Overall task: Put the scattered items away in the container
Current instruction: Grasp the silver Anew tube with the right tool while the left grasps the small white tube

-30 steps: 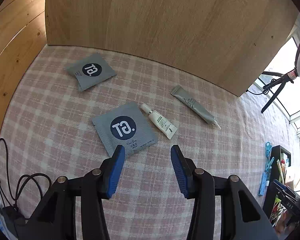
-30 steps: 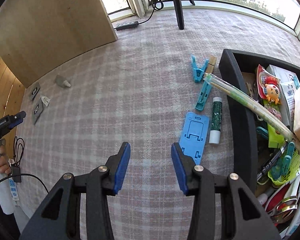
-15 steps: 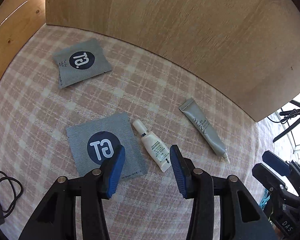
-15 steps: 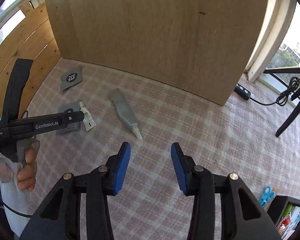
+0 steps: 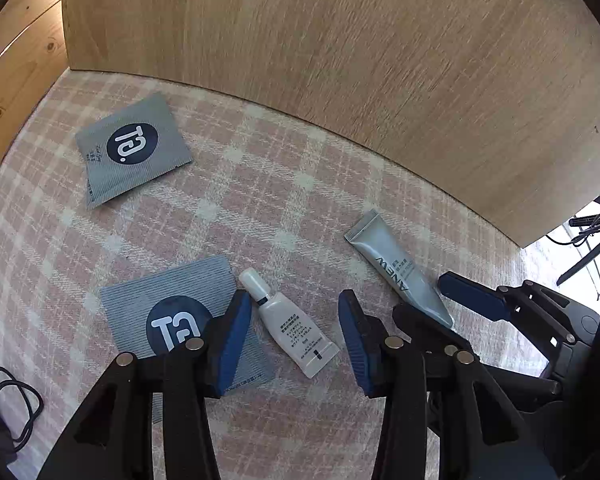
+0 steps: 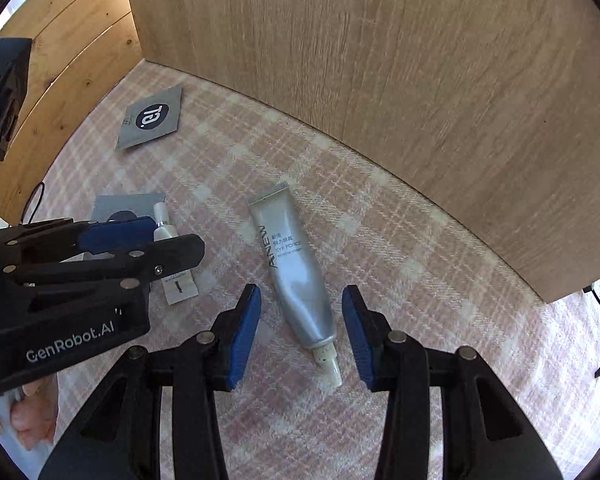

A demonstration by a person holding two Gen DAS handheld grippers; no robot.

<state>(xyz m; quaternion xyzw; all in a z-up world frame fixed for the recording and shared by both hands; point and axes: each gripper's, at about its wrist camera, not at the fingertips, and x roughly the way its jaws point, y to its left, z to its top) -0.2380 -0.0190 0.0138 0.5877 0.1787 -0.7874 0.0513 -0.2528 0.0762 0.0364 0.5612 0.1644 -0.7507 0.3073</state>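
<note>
Two wooden panels (image 5: pixel 340 80) stood at the far edge of the bench (image 5: pixel 260 184), which wore a pink plaid cloth. The left tongs (image 5: pixel 294 332) were unclenched, their jaws having just been closing, and straddled a small white tube (image 5: pixel 296 332) without pressing it. The right tongs (image 6: pixel 302 328) were likewise released, straddling the silver ANEW tube (image 6: pixel 292 264), cap end nearest. One grey sachet (image 5: pixel 184 320) lay partly under the left tongs' left finger; a second sachet (image 5: pixel 130 148) lay far left, near the panel.
</note>
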